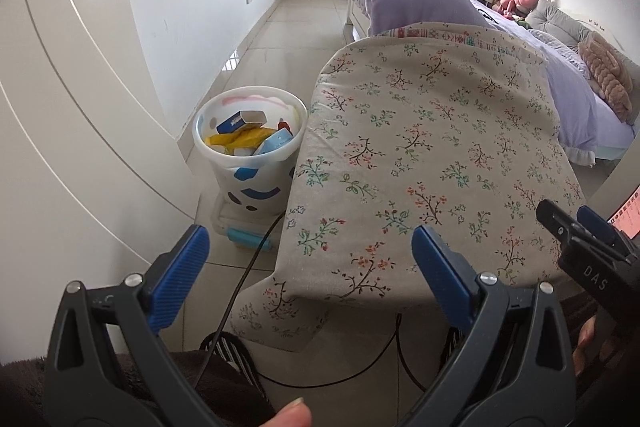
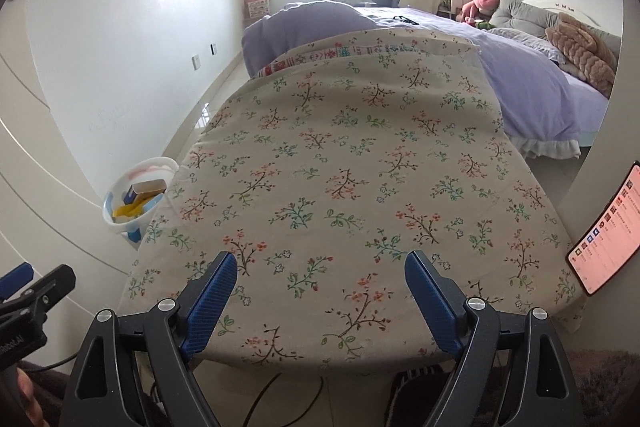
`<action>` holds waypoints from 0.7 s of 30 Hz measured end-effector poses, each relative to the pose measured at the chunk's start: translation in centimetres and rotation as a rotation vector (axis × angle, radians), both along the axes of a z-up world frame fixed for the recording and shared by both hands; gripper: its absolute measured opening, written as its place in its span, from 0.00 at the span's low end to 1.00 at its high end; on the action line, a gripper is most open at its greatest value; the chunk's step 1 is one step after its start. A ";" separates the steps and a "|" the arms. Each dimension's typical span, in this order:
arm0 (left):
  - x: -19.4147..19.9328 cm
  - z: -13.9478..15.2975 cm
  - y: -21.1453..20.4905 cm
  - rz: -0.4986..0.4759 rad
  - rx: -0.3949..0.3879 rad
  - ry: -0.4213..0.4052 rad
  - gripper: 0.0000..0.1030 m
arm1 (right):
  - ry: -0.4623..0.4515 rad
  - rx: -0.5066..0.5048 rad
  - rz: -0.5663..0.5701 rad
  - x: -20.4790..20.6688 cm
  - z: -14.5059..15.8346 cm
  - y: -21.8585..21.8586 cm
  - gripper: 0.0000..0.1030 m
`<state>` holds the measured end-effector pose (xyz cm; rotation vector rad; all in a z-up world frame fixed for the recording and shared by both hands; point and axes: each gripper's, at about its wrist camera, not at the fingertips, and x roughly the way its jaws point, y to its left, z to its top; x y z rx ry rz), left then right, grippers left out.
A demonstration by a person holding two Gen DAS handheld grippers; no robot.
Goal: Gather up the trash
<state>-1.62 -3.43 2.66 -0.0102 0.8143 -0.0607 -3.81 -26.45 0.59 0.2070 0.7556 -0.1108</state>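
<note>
A white bin [image 1: 256, 183] with blue patches stands on the floor left of the table; it also shows in the right wrist view [image 2: 120, 223]. It holds blue boxes [image 1: 240, 121] and a yellow wrapper [image 1: 236, 139]. The table [image 1: 432, 163] is covered by a floral cloth [image 2: 340, 187] with nothing on it. My left gripper [image 1: 310, 251] is open and empty, near the table's front left corner. My right gripper [image 2: 320, 277] is open and empty over the table's near edge; it also shows in the left wrist view [image 1: 576, 223].
A phone [image 2: 608, 231] with a lit screen stands at the table's right edge. A black cable [image 1: 244, 275] runs across the tiled floor below the table. A bed [image 2: 540, 83] with purple bedding lies behind. White cupboard doors [image 1: 60, 107] stand on the left.
</note>
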 end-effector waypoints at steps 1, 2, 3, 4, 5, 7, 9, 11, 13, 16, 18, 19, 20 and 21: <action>0.0 0.0 0.0 0.000 0.000 -0.001 0.98 | 0.004 0.009 0.001 0.1 -0.1 0.0 0.85; 0.0 0.0 0.0 0.001 -0.002 -0.001 0.98 | 0.005 0.015 0.001 0.1 -0.1 0.0 0.85; 0.0 0.0 0.0 0.001 -0.004 -0.001 0.98 | 0.006 0.022 0.001 0.1 -0.2 -0.1 0.85; -0.1 0.0 0.1 0.000 -0.005 0.000 0.98 | 0.006 0.026 0.001 0.2 -0.2 0.0 0.85; -0.1 0.0 0.0 -0.001 -0.006 0.000 0.98 | 0.004 0.030 0.002 0.2 -0.2 0.0 0.85; -0.1 0.0 0.1 -0.003 -0.008 0.000 0.98 | 0.000 0.030 0.009 0.2 -0.1 0.1 0.85; -0.1 0.0 0.0 -0.003 -0.006 -0.002 0.98 | -0.003 0.025 0.015 0.2 0.0 0.4 0.85; -0.2 0.0 0.0 -0.005 -0.006 -0.004 0.98 | -0.006 0.019 0.022 0.2 0.0 0.7 0.85; -0.2 0.1 0.0 -0.006 -0.005 -0.005 0.98 | -0.009 0.015 0.025 0.2 0.1 0.9 0.85; -0.2 0.1 0.0 -0.007 -0.005 -0.007 0.98 | -0.008 0.017 0.025 0.2 0.0 0.9 0.85; -0.3 0.2 -0.1 -0.007 -0.005 -0.009 0.98 | -0.007 0.021 0.025 0.2 0.0 0.8 0.85; -0.3 0.2 -0.1 -0.007 -0.005 -0.011 0.98 | -0.007 0.025 0.025 0.2 0.0 0.8 0.85; -0.3 0.2 -0.1 -0.007 -0.005 -0.012 0.98 | -0.008 0.027 0.026 0.2 0.0 0.7 0.85; -0.3 0.2 -0.1 -0.008 -0.005 -0.013 0.98 | -0.010 0.027 0.026 0.2 0.0 0.7 0.85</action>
